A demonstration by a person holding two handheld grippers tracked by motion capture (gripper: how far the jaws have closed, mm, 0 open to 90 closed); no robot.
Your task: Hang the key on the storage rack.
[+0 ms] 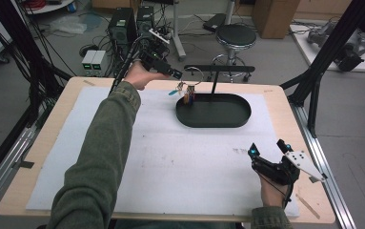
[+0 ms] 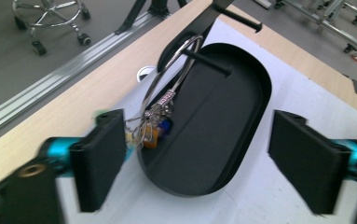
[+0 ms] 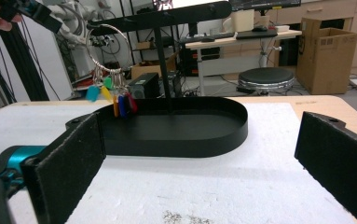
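Nearest, the right gripper point(image 1: 267, 149) rests on the white worktop point(image 1: 170, 157), jaws wide apart and empty, well short of the black tray point(image 1: 237, 119). Farther off, the key ring point(image 1: 194, 75) hangs from the stand's crossbar point(image 1: 237, 68) over the tray's left end, its long axis vertical, coloured tags point(image 1: 187, 97) pointing down. Just left of it, the left gripper point(image 1: 176, 75) stands open, holding nothing.
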